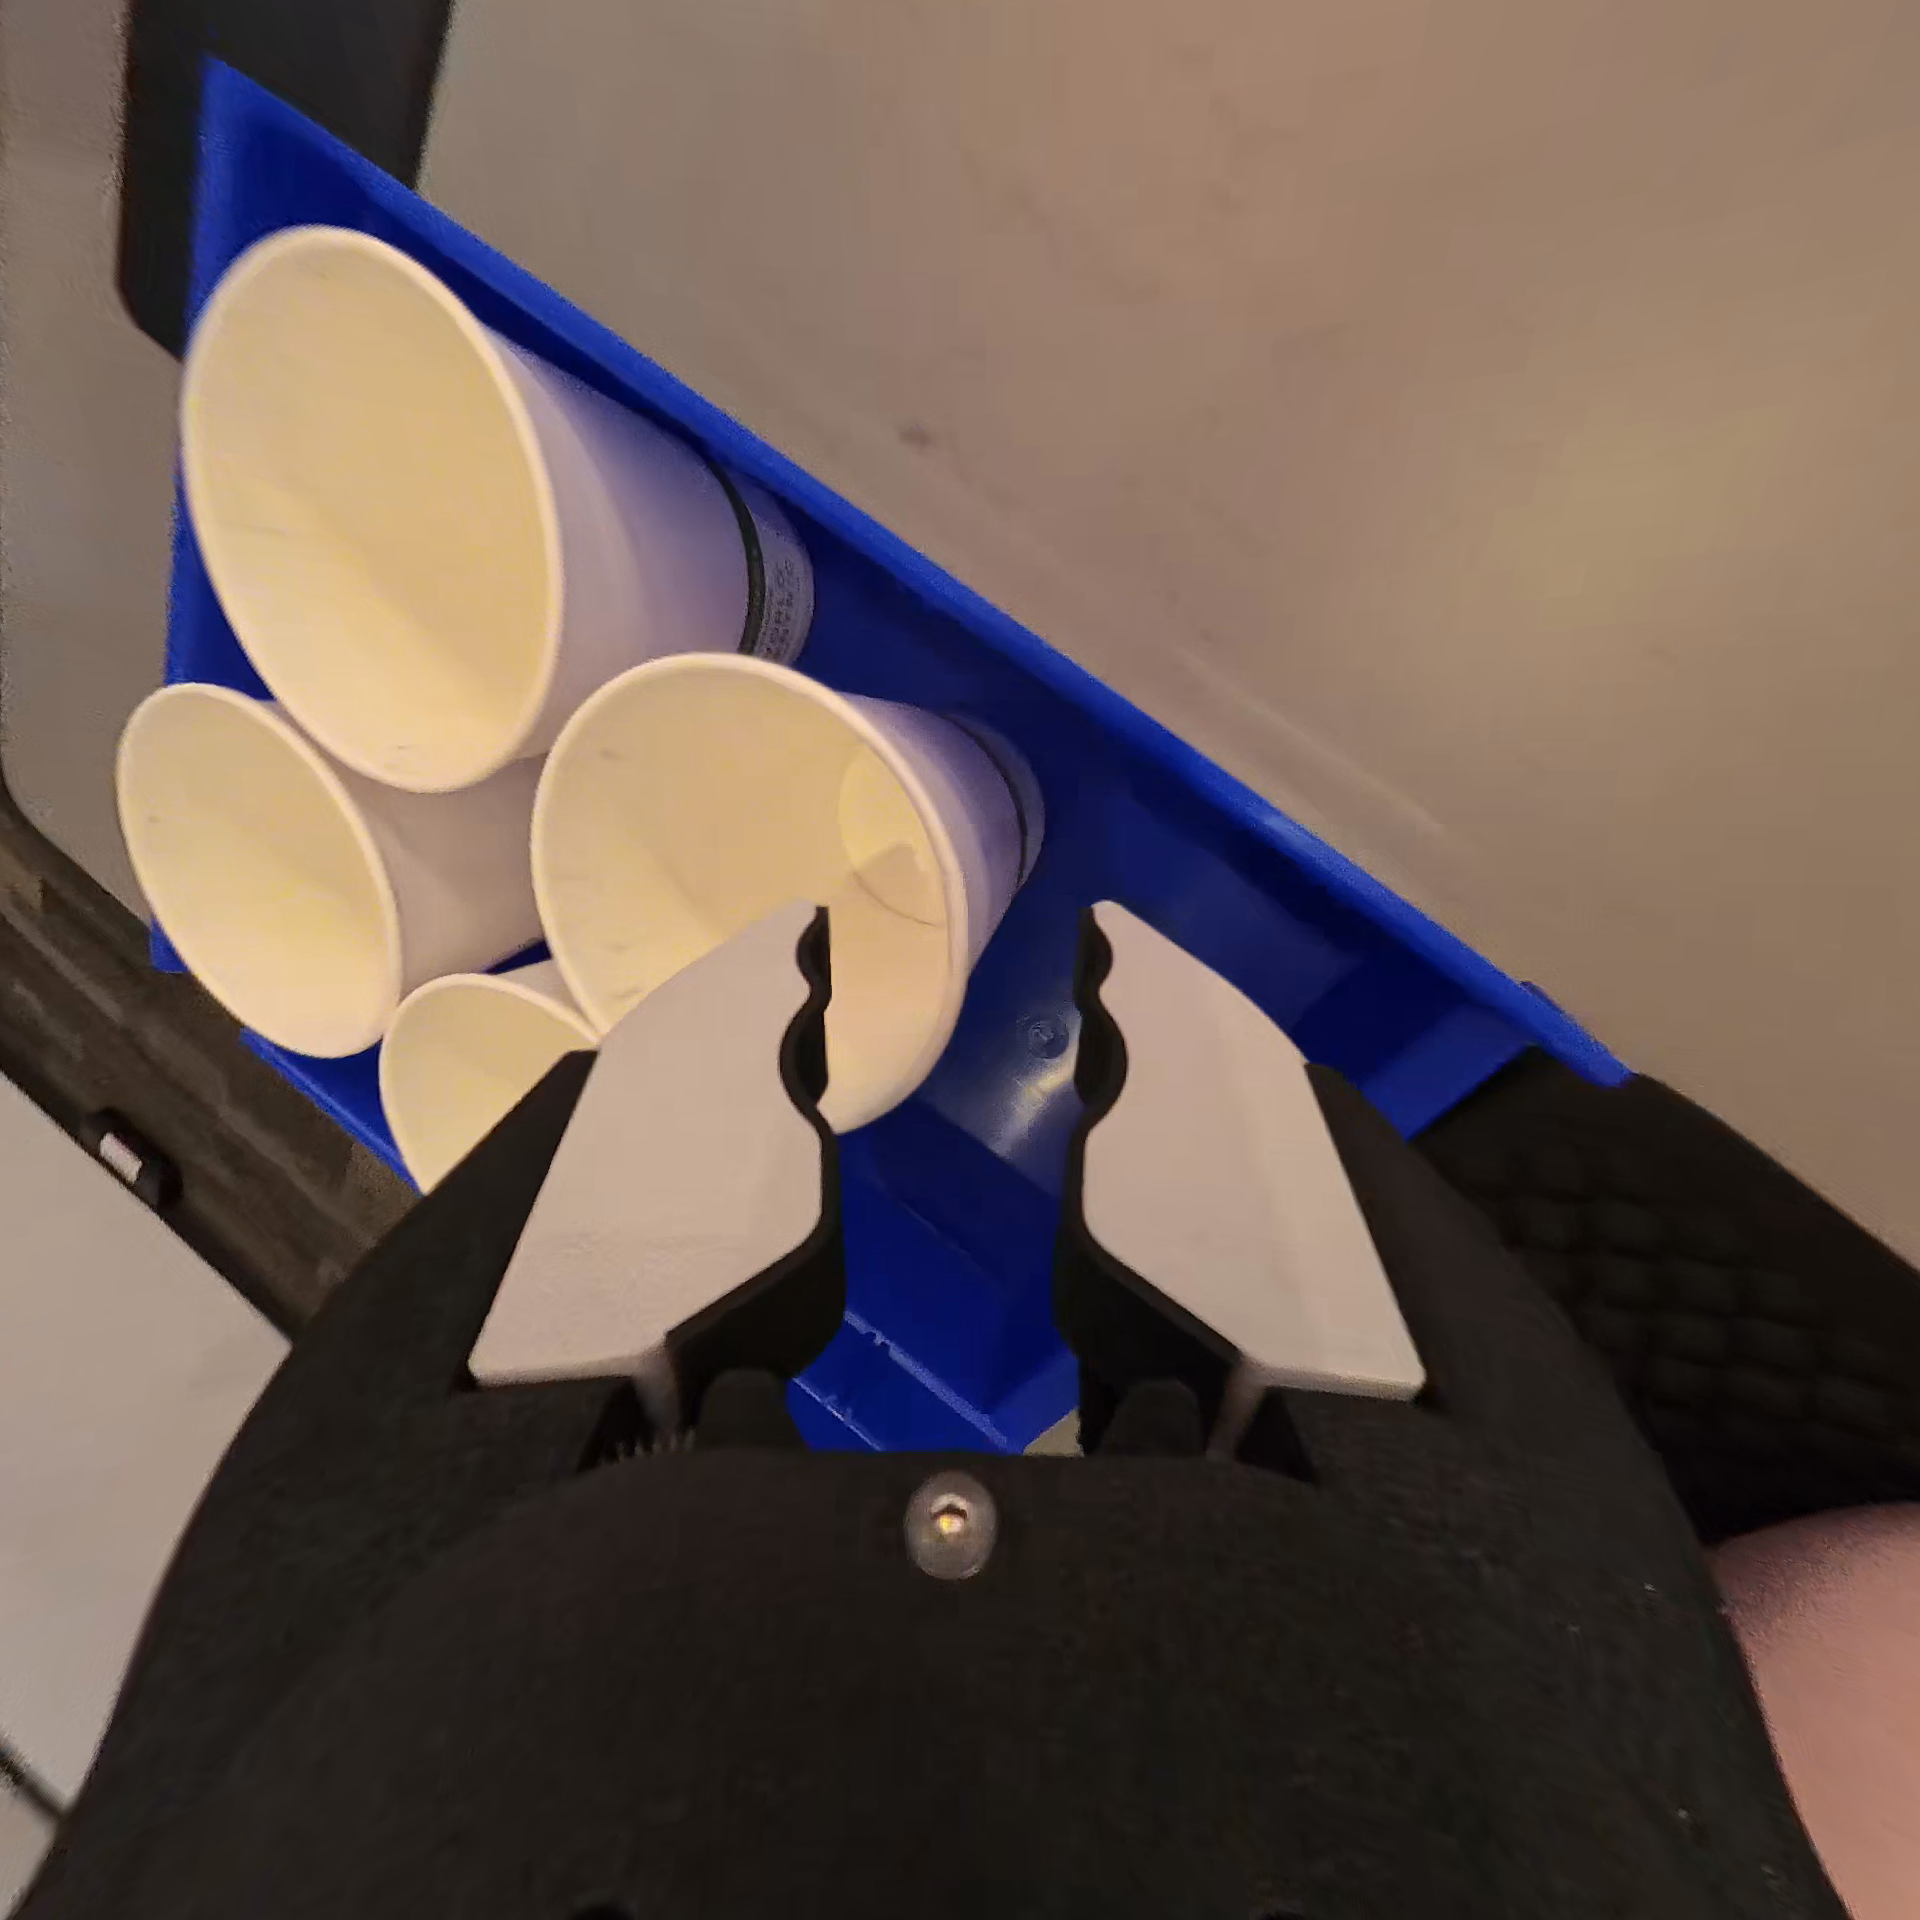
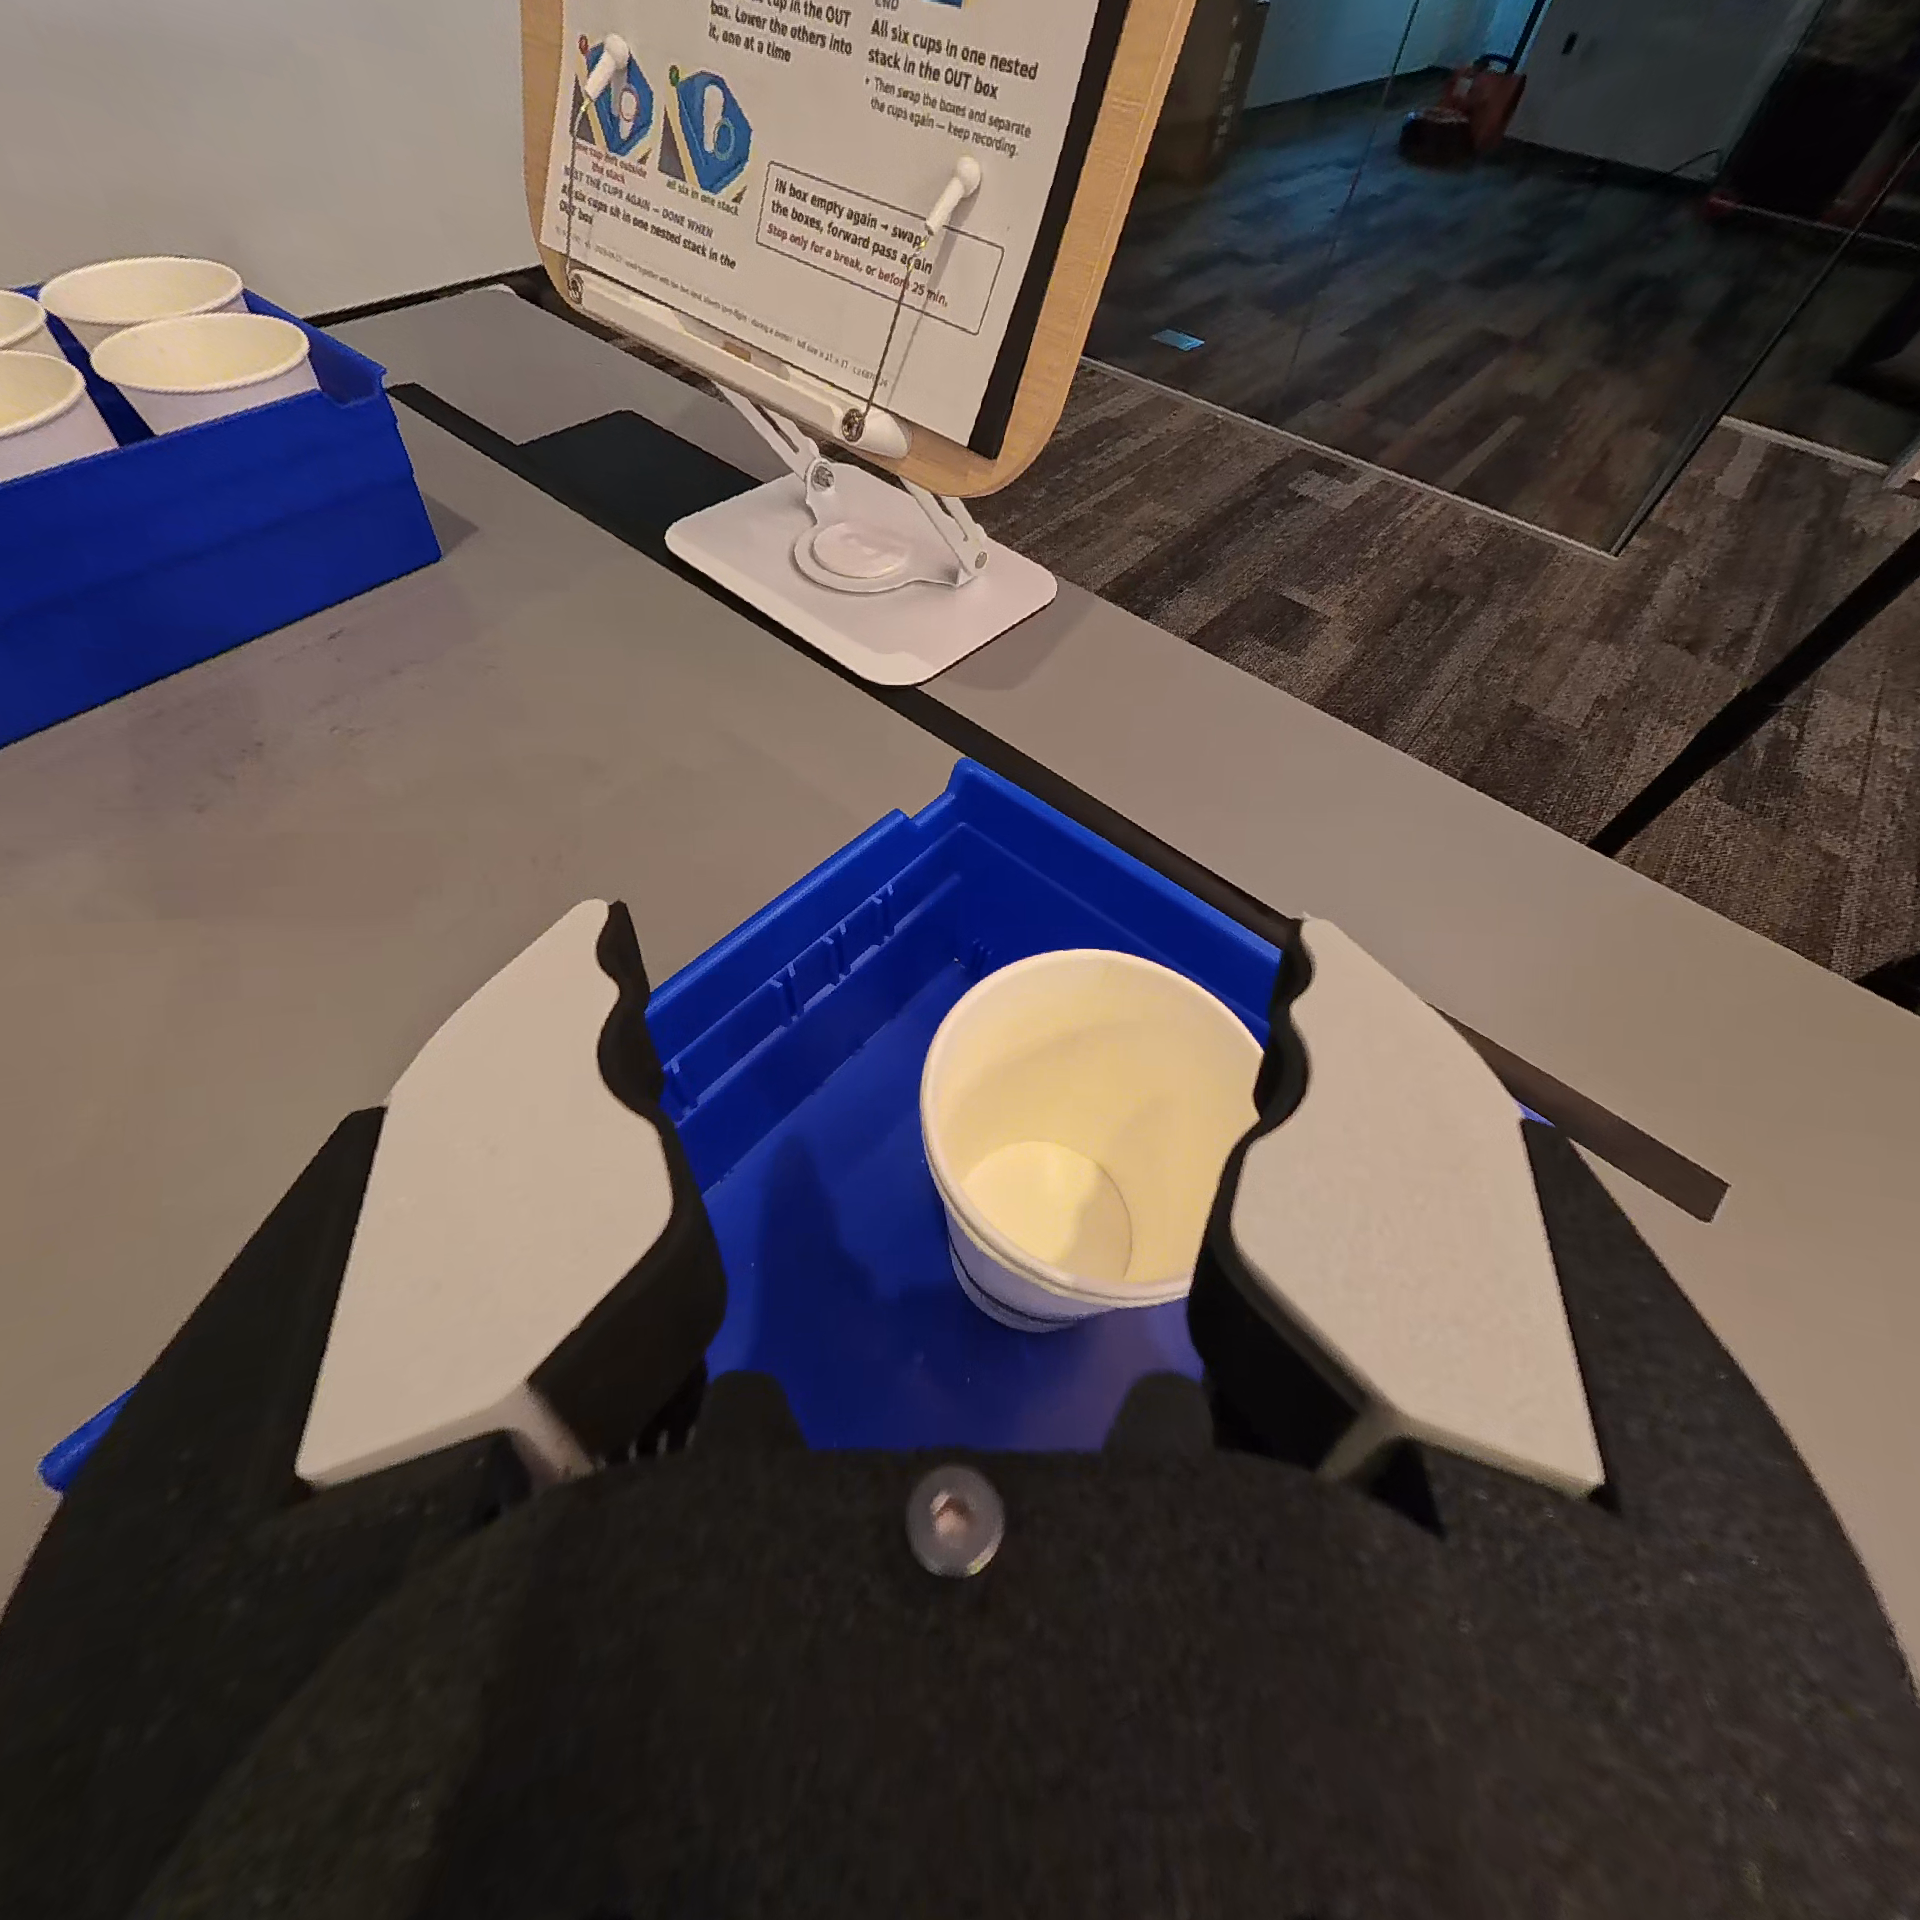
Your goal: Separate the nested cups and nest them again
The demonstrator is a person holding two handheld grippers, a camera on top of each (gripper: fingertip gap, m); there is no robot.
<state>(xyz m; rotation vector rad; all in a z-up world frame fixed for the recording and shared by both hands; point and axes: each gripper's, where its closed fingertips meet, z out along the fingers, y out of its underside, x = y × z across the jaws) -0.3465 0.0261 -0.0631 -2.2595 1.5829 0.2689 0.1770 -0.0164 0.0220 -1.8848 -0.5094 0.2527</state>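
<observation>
In the left wrist view a blue bin (image 1: 1195, 883) holds several separate white paper cups, seen tilted. My left gripper (image 1: 951, 935) is open and empty over the nearest cup (image 1: 707, 831). Its left finger lies across that cup's mouth and its right finger is outside the cup, so the cup's wall shows between them. In the right wrist view my right gripper (image 2: 956, 925) is wide open and empty above a second blue bin (image 2: 831, 1195). A white cup (image 2: 1081, 1122) stands upright in that bin, close to the right finger.
The first bin (image 2: 208, 540) with its cups (image 2: 197, 364) also shows at the far left of the right wrist view on the grey table (image 2: 468, 779). A white stand (image 2: 862, 582) holding an instruction sheet is behind. The table's edge and dark floor (image 2: 1455, 571) lie to the right.
</observation>
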